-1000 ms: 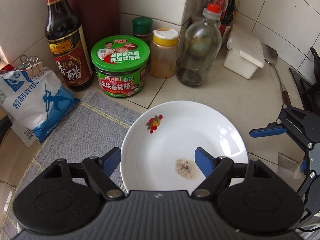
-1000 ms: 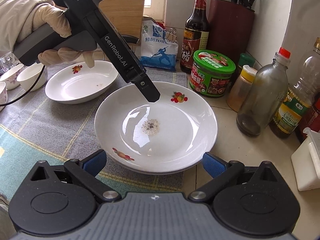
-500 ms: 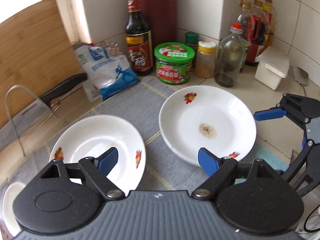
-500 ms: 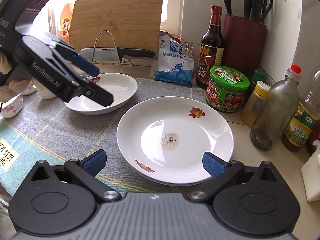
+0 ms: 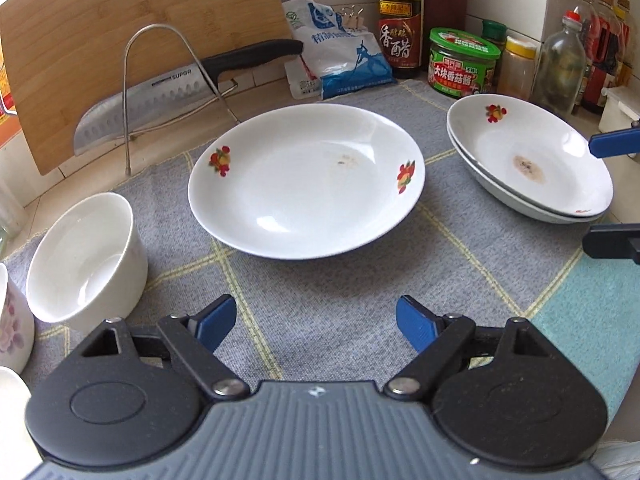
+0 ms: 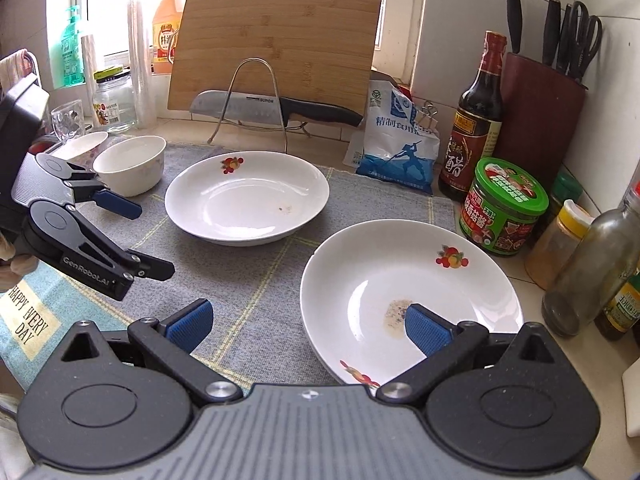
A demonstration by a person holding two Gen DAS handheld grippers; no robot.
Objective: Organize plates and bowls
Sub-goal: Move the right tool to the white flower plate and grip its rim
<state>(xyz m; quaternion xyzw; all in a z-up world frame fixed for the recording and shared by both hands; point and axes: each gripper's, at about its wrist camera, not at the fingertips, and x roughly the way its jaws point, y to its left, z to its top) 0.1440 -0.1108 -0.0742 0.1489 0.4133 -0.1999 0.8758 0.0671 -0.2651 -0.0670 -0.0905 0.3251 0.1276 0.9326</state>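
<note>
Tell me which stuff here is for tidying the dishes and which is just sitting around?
For the job: the single plate, the stacked plates, the white bowl, the flowered cup, and the open left gripper and right gripper.

Just sitting there: the knife, cutting board, salt bag, vinegar bottle, green jar.

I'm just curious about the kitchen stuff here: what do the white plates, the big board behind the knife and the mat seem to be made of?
The white plates look like glazed ceramic: glossy, with bright reflections and printed fruit motifs. The board looks like bamboo or wood, matte with visible strips. The mat appears to be woven cloth, dull and textured.
</note>
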